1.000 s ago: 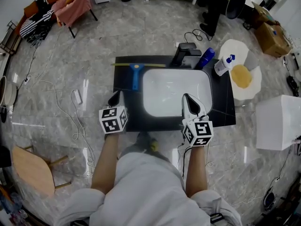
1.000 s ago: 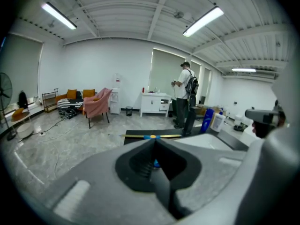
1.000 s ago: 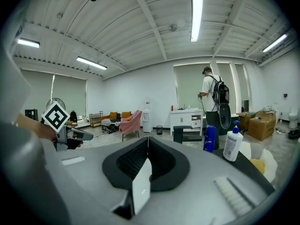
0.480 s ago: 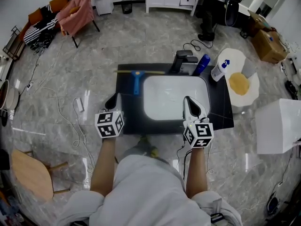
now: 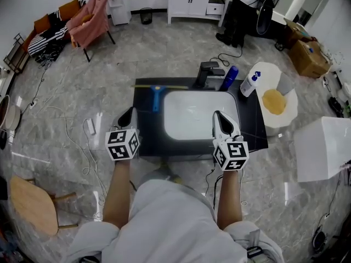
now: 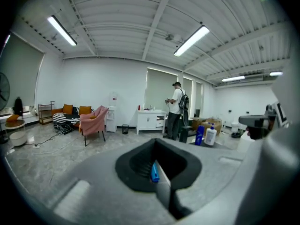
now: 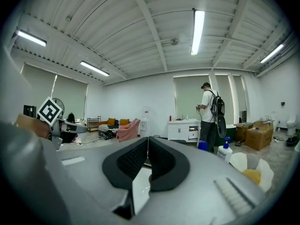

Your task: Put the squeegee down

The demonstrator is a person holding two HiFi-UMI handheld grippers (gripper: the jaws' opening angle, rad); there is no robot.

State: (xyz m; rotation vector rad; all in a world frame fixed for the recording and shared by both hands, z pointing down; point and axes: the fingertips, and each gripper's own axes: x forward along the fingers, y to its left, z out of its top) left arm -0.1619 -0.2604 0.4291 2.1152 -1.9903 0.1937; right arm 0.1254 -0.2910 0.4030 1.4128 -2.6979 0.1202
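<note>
- Left tongs point(image 5: 130, 113): held at the near-left edge of the table. The left gripper view shows the black ribbed pads closed together at the tips point(image 6: 157, 141), with nothing clamped between them.
- Right tongs point(image 5: 220, 116): held over the near-right part of the basin. The right gripper view shows the pads meeting along a thin seam point(image 7: 148, 138), and they hold nothing.
- Blue-handled squeegee with a yellow blade point(image 5: 157, 96): lies flat on the far-left corner of the table, just left of the basin. The blade runs along the far edge and the handle points towards the person. Neither pair of tongs touches it. A piece of the blue handle point(image 6: 154, 172) shows low in the left gripper view, behind the closed pads.
- Black rectangular table point(image 5: 255, 126): carries a white rectangular sink basin point(image 5: 197, 114) set into its middle.
- Black faucet point(image 5: 207, 73): stands at the far edge behind the basin.
- Dark blue bottle point(image 5: 229, 78) and white bottle with a blue pump top point(image 5: 249, 84): stand to the right of the faucet, the white one further right.
- Person in dark trousers point(image 5: 237, 15): stands in the background by a white cabinet point(image 5: 192, 1).
- Pink armchair point(image 5: 90, 12): stands at the far left of the room, well apart from the table.
</note>
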